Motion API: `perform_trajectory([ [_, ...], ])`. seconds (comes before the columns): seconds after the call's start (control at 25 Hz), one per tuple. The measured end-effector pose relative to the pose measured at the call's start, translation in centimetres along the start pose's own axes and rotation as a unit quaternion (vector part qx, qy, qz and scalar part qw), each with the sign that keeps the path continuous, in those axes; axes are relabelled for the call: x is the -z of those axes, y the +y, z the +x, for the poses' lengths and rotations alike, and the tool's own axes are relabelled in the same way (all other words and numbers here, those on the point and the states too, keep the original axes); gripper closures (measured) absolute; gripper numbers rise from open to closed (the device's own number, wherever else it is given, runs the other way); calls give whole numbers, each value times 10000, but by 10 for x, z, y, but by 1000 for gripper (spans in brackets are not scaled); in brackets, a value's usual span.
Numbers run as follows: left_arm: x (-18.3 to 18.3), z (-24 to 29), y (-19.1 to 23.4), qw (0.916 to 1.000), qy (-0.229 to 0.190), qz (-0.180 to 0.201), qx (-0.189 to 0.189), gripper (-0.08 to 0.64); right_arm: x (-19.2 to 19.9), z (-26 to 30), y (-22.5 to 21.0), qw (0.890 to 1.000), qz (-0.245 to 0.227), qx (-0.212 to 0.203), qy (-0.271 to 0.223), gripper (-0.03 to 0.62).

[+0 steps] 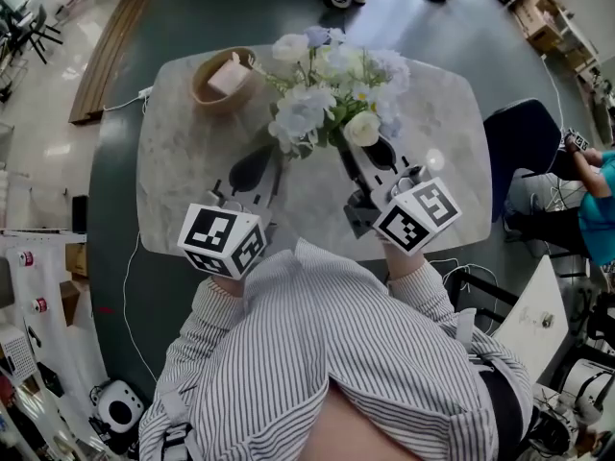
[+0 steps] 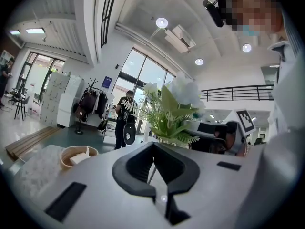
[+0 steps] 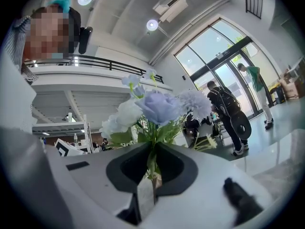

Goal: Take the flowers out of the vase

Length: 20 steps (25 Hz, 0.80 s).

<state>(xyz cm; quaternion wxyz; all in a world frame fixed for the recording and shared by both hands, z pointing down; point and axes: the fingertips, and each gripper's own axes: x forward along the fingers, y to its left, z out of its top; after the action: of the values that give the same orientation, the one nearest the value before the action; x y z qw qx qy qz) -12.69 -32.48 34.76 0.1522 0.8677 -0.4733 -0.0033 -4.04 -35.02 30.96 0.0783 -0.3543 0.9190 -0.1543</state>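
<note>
A bouquet of white, cream and pale blue flowers stands at the middle of the marble table; its blooms hide the vase. My right gripper reaches in low from the right and is shut on a green flower stem under a blue rose. My left gripper comes in low from the left with its jaws closed together. In the left gripper view a thin stem runs through the slit of that gripper, with leaves and white blooms just beyond.
A wooden bowl holding a pale block sits at the table's far left, also in the left gripper view. A dark chair and a seated person are to the right. People stand by the glass doors.
</note>
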Motion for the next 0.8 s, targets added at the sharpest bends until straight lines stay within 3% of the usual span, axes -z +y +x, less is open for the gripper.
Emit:
perform_trajectory([
  [0.8, 2, 5, -1, 9998, 7, -97, -149, 548, 4, 2, -3, 9997, -39, -154, 165, 552],
])
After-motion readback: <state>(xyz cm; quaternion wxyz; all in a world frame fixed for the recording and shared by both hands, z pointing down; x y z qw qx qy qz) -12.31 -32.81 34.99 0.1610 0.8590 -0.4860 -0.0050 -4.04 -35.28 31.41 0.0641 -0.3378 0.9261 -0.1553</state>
